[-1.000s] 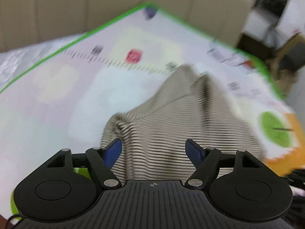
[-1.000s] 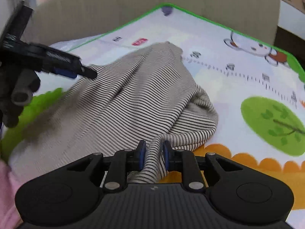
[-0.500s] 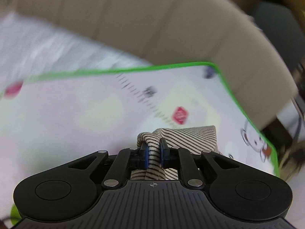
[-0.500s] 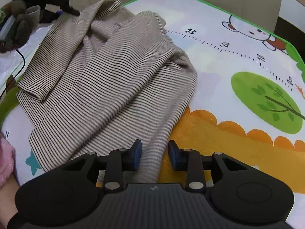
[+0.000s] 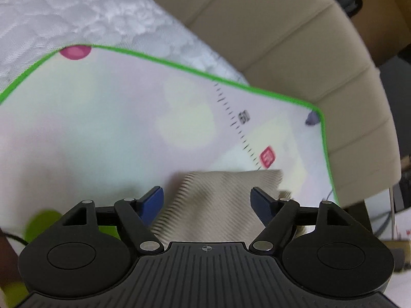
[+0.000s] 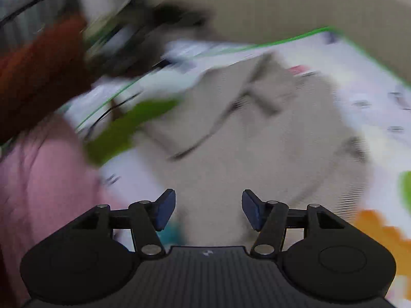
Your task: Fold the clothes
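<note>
A beige striped garment (image 6: pixel 257 138) lies spread on a play mat (image 5: pixel 102 128) with a green border. In the left wrist view a flat edge of the striped garment (image 5: pixel 221 200) lies just ahead of my left gripper (image 5: pixel 208 200), which is open and holds nothing. My right gripper (image 6: pixel 208 210) is open over the near part of the garment; this view is heavily blurred. The blue pads (image 6: pixel 167 209) are spread apart.
A beige padded headboard (image 5: pixel 282 38) stands behind the mat. White quilted bedding (image 5: pixel 77 12) lies beyond the mat's far edge. A pink cloth (image 6: pixel 38 179) sits at the left in the right wrist view, next to a dark red sleeve (image 6: pixel 30 77).
My left gripper, shut on the garment's edge half a second ago, has opened and let it go. My right gripper has opened wider and swung over the garment.
</note>
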`<act>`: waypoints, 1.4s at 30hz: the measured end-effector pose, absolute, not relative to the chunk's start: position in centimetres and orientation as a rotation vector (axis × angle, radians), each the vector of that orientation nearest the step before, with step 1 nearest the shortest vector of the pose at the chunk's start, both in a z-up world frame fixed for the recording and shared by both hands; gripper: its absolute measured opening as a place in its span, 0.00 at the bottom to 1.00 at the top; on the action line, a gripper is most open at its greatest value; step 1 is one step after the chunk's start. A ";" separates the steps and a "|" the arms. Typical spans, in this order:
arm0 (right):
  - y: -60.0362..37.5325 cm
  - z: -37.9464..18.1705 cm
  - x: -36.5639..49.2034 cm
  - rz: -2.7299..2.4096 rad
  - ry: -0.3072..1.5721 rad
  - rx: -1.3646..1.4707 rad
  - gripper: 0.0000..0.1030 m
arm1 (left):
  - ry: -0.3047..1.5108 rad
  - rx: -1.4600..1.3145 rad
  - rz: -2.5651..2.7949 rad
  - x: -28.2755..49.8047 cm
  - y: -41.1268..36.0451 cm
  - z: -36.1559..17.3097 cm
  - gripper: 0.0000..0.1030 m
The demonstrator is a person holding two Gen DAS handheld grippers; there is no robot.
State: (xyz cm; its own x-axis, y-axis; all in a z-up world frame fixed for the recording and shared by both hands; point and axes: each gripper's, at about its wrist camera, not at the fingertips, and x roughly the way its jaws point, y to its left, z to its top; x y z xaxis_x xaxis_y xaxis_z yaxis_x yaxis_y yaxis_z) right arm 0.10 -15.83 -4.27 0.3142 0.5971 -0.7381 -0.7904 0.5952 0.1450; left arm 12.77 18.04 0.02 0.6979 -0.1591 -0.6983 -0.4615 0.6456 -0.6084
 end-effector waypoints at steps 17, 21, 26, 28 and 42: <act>-29.0 8.0 14.1 0.069 0.400 -0.272 0.13 | 0.610 0.081 -0.106 19.3 7.1 2.2 0.96; -33.1 8.0 18.8 -0.063 0.424 -0.231 0.13 | 0.684 0.272 -0.146 22.1 4.2 -0.1 0.96; -34.7 3.4 22.5 -0.108 0.517 -0.169 0.13 | 0.770 0.449 -0.158 24.7 3.2 -3.8 0.16; -35.7 1.6 22.7 -0.123 0.548 -0.150 0.13 | 0.756 0.439 -0.104 25.9 4.6 -4.2 0.15; -38.0 1.1 21.4 -0.064 0.614 0.215 0.13 | 0.700 -0.163 0.209 21.5 12.9 0.9 0.66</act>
